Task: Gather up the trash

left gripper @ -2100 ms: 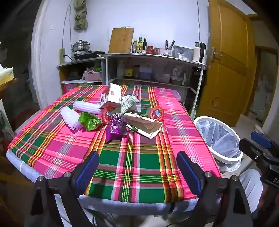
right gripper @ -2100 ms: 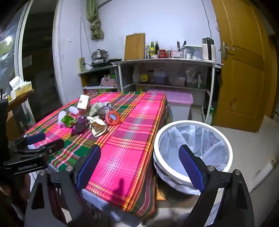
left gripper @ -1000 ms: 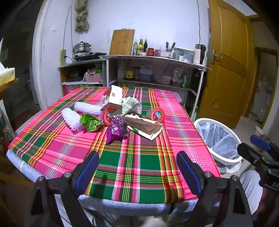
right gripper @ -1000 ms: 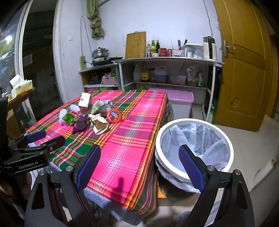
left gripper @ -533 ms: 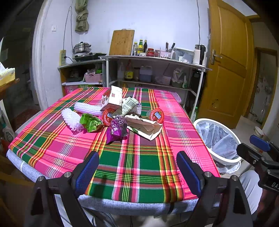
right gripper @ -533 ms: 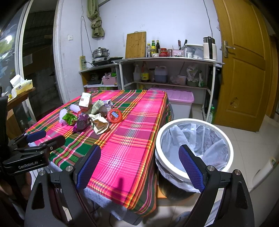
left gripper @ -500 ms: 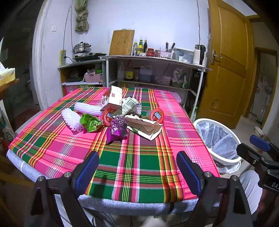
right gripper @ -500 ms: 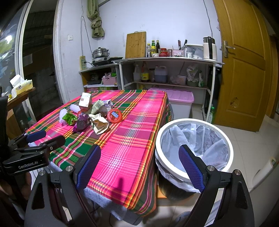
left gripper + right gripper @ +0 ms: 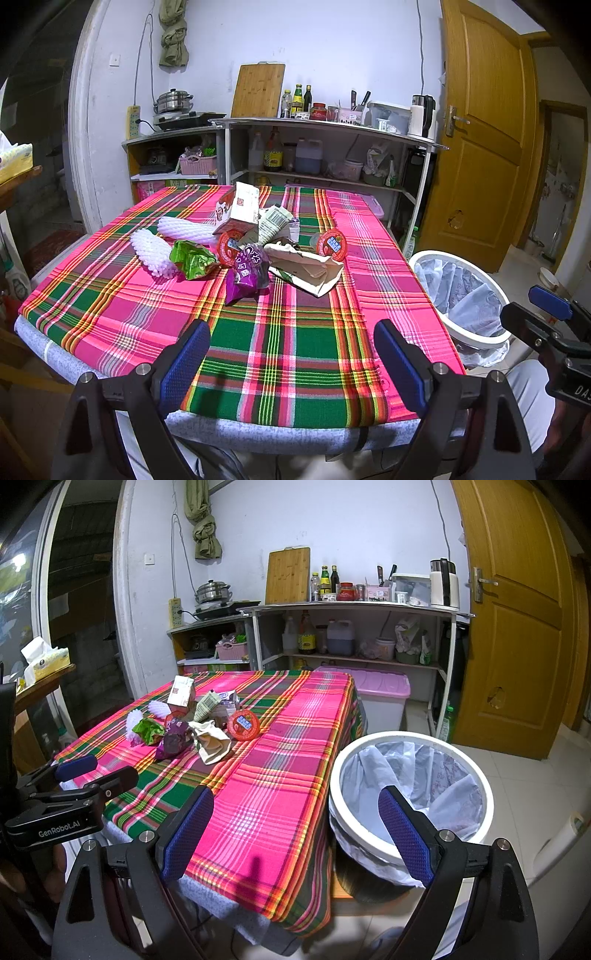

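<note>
Trash pile (image 9: 255,247) mid-table, paper bag (image 9: 306,264) lying crosswise, both tongs wide, empty.

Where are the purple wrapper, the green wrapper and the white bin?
purple wrapper (image 9: 245,275), left wrist view, middle of its crumpled body.
green wrapper (image 9: 192,258), left wrist view, centre of the foil.
white bin (image 9: 484,786), right wrist view, right part of its rim.

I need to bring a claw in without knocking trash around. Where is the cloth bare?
Bare: the near strip of the cloth between the purple wrapper and the table's front edge, and the right side toward the bin. Crowded: the middle, from the white foam nets to the red lid.
</note>
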Tool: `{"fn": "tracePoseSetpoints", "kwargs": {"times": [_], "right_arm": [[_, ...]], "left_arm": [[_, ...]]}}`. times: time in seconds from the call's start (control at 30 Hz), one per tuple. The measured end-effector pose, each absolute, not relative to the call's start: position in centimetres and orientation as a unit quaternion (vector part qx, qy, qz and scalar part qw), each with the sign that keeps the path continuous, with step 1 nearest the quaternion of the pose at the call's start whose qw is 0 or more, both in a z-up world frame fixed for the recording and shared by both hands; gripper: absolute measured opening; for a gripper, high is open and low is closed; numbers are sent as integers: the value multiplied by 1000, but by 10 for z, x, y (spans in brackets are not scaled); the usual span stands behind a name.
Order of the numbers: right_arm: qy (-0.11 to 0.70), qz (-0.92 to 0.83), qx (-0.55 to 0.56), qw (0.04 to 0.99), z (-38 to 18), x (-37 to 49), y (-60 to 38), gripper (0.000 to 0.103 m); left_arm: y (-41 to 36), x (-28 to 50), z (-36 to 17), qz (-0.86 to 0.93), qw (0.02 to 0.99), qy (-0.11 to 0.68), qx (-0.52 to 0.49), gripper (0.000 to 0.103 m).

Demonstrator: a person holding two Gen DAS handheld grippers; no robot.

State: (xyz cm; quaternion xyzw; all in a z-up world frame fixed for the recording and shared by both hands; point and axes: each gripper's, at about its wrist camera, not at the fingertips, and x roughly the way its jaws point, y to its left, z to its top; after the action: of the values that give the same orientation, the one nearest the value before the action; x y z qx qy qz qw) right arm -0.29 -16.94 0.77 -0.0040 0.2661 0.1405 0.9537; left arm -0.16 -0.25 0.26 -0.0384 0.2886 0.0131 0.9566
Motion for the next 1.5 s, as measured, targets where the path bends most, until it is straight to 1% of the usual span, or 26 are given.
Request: {"fn": "tracePoseSetpoints", "kwargs": {"times": [1.1, 1.5], "right_arm": [[274, 144, -8, 951, 4, -2, -164, 91], [291, 178, -17, 940, 2, 38, -145, 91]], "left_arm": [[-4, -9, 4, 13, 956, 291, -40, 91], [25, 21, -8, 39, 952, 300, -50, 91]]}}
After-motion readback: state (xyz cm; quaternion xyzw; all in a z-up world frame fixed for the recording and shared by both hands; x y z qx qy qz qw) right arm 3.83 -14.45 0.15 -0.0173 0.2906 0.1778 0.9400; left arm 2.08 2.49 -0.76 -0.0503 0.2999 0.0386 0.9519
